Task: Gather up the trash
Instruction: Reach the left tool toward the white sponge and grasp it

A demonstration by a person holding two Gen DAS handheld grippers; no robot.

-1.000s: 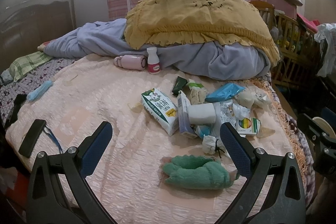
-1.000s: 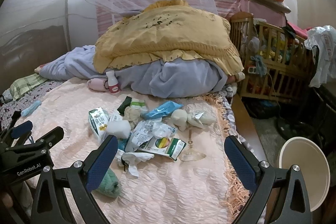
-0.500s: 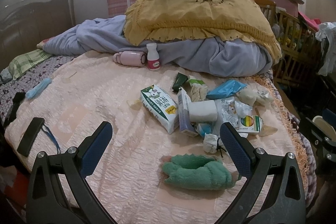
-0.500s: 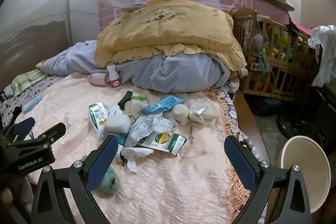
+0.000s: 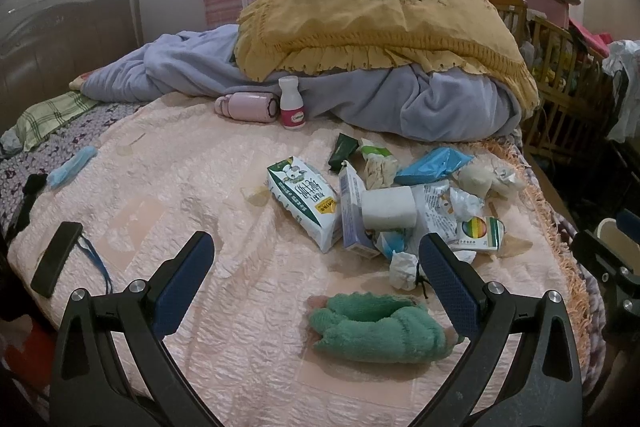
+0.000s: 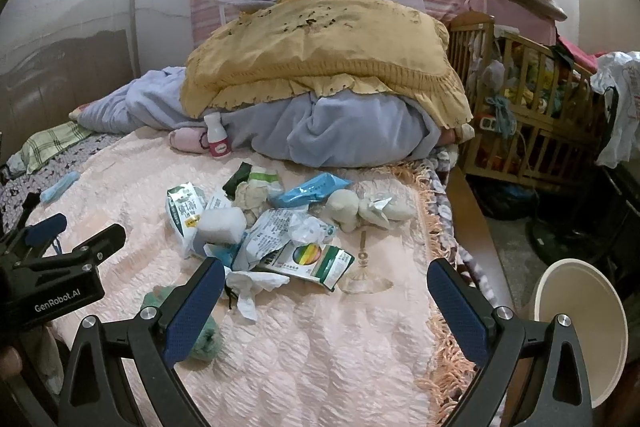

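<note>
Filling most of both views: a pink quilted bedspread [image 5: 192,187]. Heaped at the top centre, a yellow frilled cover [image 5: 380,23] over a lilac blanket [image 5: 420,103]. Off at the right edge of the right wrist view, a wooden cot [image 6: 532,115], and low in the lower right corner a cream bin [image 6: 580,331], standing off the bed on the floor.

Spread wide across the bottom of the left wrist view: the left gripper [image 5: 316,283], blue pads far apart, nothing between them. Same story at the bottom of the right wrist view: the right gripper [image 6: 326,301], gaping, holding nothing.

Right of centre in the left wrist view, the trash pile [image 5: 400,203], loose on the bedspread. Lying in it: a green-and-white milk carton [image 5: 302,201] at its left, a white roll [image 5: 388,207] just beside that, a blue wrapper [image 5: 432,167] above, a packet with rainbow stripes [image 5: 478,233] to the right. Crumpled tissue [image 5: 404,265] at the pile's lower edge, just inside the left gripper's right finger.

Below the pile, apart from it, a green fuzzy sock [image 5: 380,327]. Upper centre, against the blanket, a pink flask [image 5: 248,105] on its side, touching an upright white bottle [image 5: 292,103]. Far lower left, a black phone [image 5: 56,259], flat.
</note>
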